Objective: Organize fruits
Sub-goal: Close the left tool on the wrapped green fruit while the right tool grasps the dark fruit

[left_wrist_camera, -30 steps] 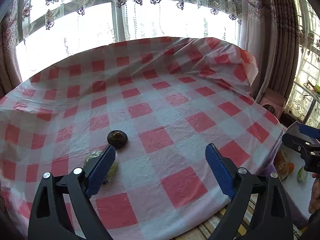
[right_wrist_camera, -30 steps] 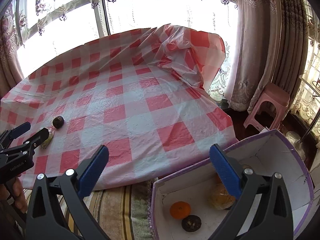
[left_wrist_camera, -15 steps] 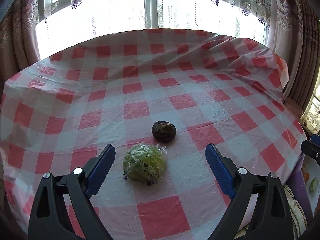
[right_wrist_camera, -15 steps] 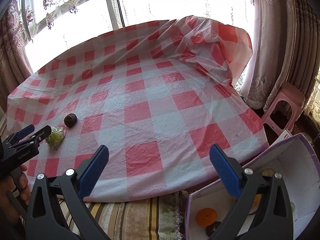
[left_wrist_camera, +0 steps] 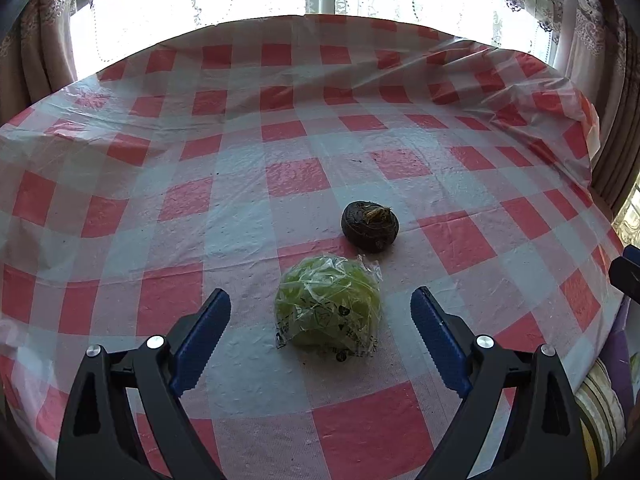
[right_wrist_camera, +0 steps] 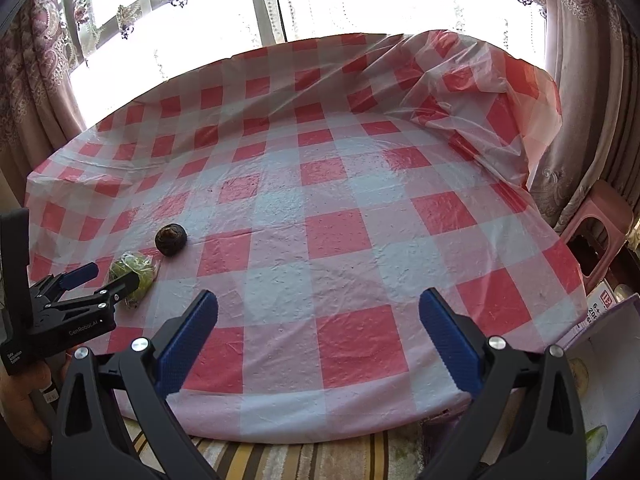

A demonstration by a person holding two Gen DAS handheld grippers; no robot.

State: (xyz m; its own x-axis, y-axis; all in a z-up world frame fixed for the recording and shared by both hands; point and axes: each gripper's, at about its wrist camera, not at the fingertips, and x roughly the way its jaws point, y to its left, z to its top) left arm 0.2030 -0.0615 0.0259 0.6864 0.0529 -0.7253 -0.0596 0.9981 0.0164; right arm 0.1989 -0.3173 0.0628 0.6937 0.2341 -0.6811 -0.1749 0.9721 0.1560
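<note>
A green fruit wrapped in clear plastic [left_wrist_camera: 328, 307] lies on the red-and-white checked tablecloth [left_wrist_camera: 280, 152], with a dark round fruit [left_wrist_camera: 370, 226] just behind it to the right. My left gripper [left_wrist_camera: 320, 316] is open and empty, its jaws on either side of the wrapped fruit, a little short of it. The right wrist view shows the wrapped fruit [right_wrist_camera: 138, 268], the dark fruit [right_wrist_camera: 171, 239] and the left gripper [right_wrist_camera: 102, 278] at the left. My right gripper [right_wrist_camera: 318, 328] is open and empty over the table's near edge.
A white box with a purple rim [right_wrist_camera: 600, 380] stands on the floor at the right, with a green fruit [right_wrist_camera: 596, 438] inside. A pink stool [right_wrist_camera: 596, 228] stands by the curtains. A striped rug [right_wrist_camera: 300, 458] lies below the table edge. Windows run behind the table.
My left gripper has swung left and closed in until the wrapped fruit sits between its jaws. My right gripper has turned left, away from the box, toward the table.
</note>
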